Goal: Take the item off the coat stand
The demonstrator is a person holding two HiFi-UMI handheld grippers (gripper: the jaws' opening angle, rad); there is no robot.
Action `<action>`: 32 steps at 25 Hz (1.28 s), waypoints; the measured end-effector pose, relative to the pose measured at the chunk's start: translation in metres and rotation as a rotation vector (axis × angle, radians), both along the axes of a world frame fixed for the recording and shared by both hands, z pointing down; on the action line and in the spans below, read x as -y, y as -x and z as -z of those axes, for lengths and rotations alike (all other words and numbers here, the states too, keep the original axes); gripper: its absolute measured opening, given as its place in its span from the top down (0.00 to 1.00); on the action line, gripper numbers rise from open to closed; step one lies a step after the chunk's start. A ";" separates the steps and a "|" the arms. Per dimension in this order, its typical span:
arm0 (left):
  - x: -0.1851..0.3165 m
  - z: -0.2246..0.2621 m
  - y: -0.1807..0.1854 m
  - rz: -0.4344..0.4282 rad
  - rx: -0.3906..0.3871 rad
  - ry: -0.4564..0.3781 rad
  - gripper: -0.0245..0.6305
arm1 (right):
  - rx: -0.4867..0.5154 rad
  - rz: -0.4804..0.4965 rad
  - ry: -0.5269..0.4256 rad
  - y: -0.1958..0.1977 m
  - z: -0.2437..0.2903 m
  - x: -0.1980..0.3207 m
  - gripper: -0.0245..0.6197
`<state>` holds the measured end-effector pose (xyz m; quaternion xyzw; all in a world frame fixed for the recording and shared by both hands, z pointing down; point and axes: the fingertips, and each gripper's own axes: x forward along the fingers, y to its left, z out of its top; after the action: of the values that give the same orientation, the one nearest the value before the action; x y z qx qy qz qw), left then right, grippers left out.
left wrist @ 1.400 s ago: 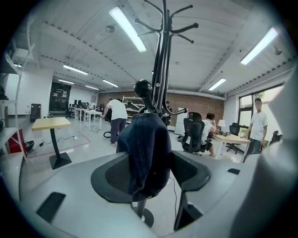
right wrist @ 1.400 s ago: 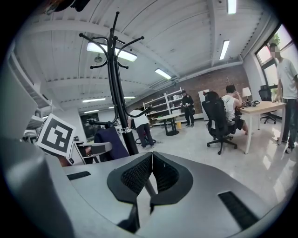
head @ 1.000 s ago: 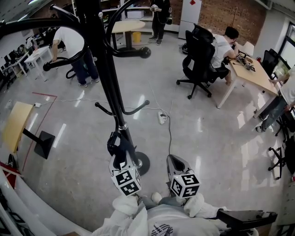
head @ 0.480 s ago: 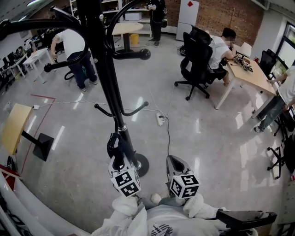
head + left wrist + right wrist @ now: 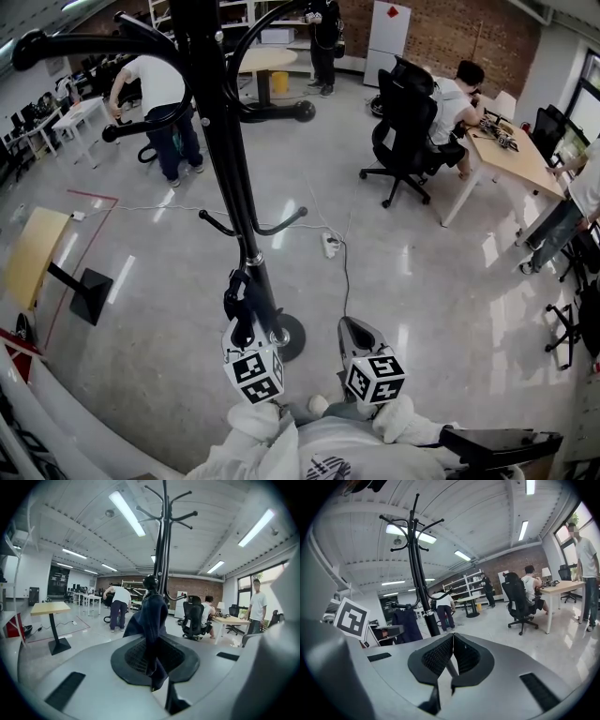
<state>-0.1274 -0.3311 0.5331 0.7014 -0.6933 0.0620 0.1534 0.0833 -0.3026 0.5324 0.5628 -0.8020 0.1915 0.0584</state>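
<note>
The left claw [image 5: 157,660] has just closed on the dark cloth [image 5: 151,616], likely light and limp, just under its hook [image 5: 150,581] on the coat stand [image 5: 223,150], a sensible hold, while the right claw [image 5: 452,660] sits shut and empty.

Jaws of left tool [image 5: 242,298] just closed further, clamped on dark garment [image 5: 151,616]; right tool [image 5: 352,325] jaws together, empty.

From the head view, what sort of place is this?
Probably an open-plan office or lab workspace: a person sits at a wooden desk by a black swivel chair, with a brick back wall and a polished floor.
</note>
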 end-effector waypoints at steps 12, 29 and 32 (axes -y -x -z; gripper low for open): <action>-0.014 0.020 0.007 0.009 0.082 -0.061 0.93 | 0.008 0.022 -0.003 0.011 0.002 -0.007 0.94; -0.045 0.033 0.012 0.027 0.072 -0.117 0.93 | 0.013 0.046 -0.015 0.019 0.003 -0.024 0.94; -0.051 0.034 0.016 0.035 0.067 -0.122 0.93 | 0.017 0.070 -0.015 0.027 0.004 -0.025 0.94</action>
<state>-0.1436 -0.2799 0.4989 0.6947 -0.7127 0.0403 0.0883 0.0559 -0.2780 0.5286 0.5332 -0.8230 0.1881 0.0541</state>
